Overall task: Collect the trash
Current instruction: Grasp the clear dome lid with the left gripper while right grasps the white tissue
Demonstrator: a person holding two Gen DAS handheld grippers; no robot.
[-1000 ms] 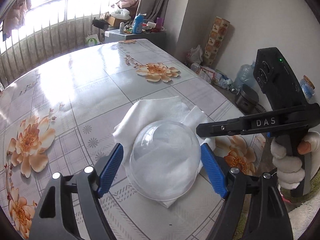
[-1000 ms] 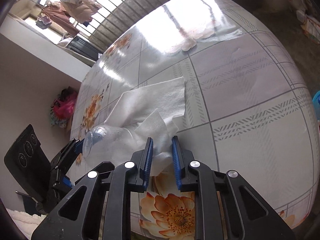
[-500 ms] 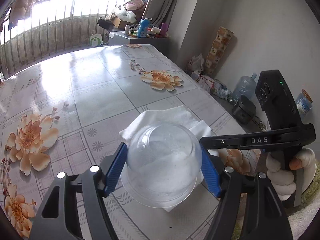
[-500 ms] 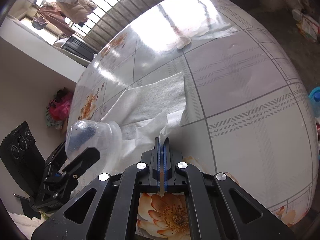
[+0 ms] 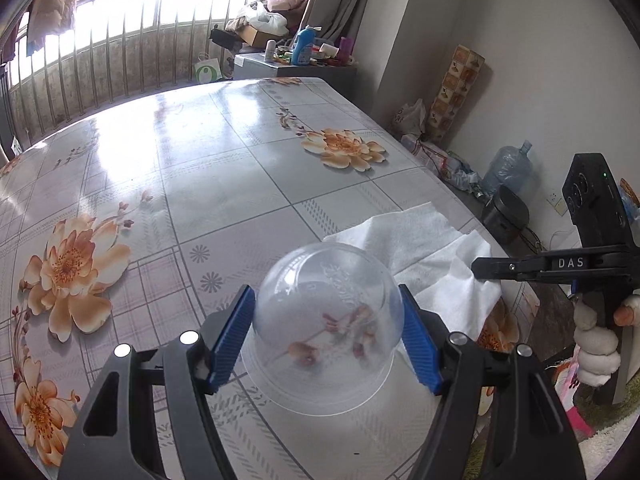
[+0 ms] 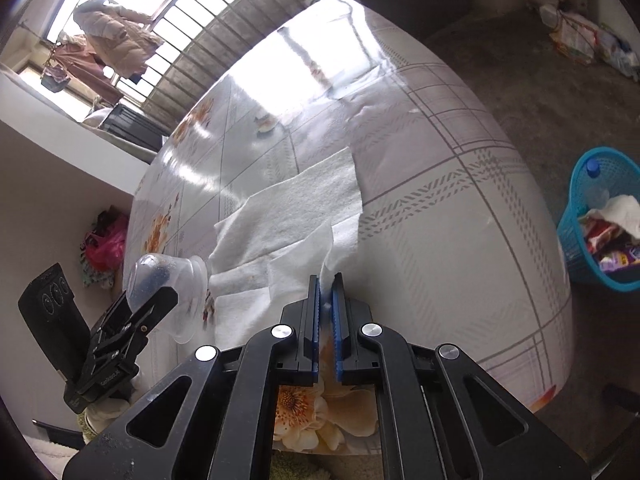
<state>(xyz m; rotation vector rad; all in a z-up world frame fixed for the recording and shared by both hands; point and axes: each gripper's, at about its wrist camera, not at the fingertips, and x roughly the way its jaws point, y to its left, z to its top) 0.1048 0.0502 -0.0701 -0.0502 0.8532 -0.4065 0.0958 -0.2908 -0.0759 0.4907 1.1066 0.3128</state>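
A clear plastic dome cup point(image 5: 328, 320) stands upside down on the flowered table point(image 5: 192, 168), with my left gripper point(image 5: 323, 294) shut on its sides. In the right wrist view the cup point(image 6: 160, 276) shows tilted in that gripper point(image 6: 140, 316). Just right of the cup lies a white tissue point(image 5: 424, 240), partly folded. My right gripper point(image 6: 327, 280) has the tissue's point(image 6: 296, 208) raised near corner between its blue pads; the jaws are opening a little and a narrow gap shows. The right gripper point(image 5: 480, 270) reaches in from the right, held by a gloved hand.
A blue mesh basket point(image 6: 600, 216) with wrappers and paper stands on the floor right of the table. Bags, a water jug point(image 5: 508, 168) and a dark pot point(image 5: 506, 212) lie along the wall. The table edge runs close under both grippers.
The left gripper closed on the cup and drew it off the tissue toward me. The right jaws shut on the tissue corner, then parted slightly, and the tissue slid toward the right gripper.
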